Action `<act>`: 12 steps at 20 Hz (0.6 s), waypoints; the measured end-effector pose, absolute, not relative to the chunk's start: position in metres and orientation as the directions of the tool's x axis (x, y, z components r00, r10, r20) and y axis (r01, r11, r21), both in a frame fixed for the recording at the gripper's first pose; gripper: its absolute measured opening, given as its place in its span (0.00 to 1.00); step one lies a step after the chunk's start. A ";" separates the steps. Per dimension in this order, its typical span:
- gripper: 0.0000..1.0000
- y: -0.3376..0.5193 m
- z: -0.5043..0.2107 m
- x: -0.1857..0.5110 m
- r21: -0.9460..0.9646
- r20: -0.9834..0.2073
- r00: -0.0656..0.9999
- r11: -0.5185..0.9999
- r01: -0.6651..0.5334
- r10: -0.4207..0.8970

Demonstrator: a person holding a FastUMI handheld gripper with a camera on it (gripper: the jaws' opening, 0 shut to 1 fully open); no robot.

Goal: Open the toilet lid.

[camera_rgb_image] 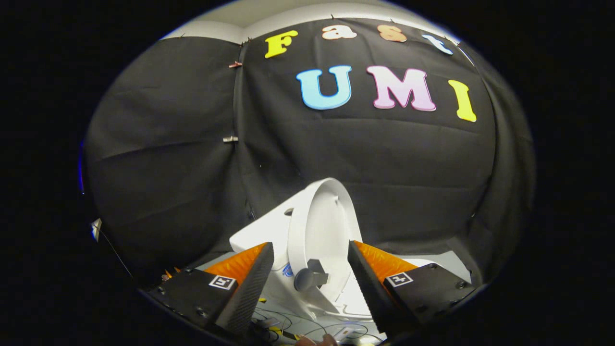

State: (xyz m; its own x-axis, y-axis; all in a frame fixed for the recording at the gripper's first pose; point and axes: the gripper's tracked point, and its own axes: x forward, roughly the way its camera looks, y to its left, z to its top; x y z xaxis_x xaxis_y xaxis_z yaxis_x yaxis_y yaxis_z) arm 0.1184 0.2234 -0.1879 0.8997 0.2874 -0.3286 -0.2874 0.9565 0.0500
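Toilet lid raised, stiff light plastic | grey knob is the hold | gripper fingers spread, touching nothing

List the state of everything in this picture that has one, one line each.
toilet lid: raised, standing upright between and beyond the fingers.
grey knob on the lid: free, nothing grips it.
gripper: open, fingers apart on either side of the lid, not pressing it.
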 end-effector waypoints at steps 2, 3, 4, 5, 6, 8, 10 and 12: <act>0.97 0.214 -0.154 0.113 0.041 -0.264 0.923 0.959 -0.279 0.280; 0.97 0.207 -0.138 0.108 0.033 -0.234 0.934 0.962 -0.272 0.272; 0.97 0.201 -0.123 0.104 0.029 -0.204 0.943 0.964 -0.263 0.264; 0.97 0.195 -0.109 0.100 0.028 -0.179 0.950 0.966 -0.256 0.257; 0.97 0.188 -0.096 0.093 0.029 -0.158 0.956 0.969 -0.247 0.249; 0.97 0.171 -0.072 0.080 0.030 -0.118 0.967 0.974 -0.224 0.226; 0.97 0.154 -0.050 0.067 0.017 -0.080 0.977 0.980 -0.198 0.199; 0.96 0.137 -0.032 0.052 -0.005 -0.045 0.985 0.986 -0.168 0.167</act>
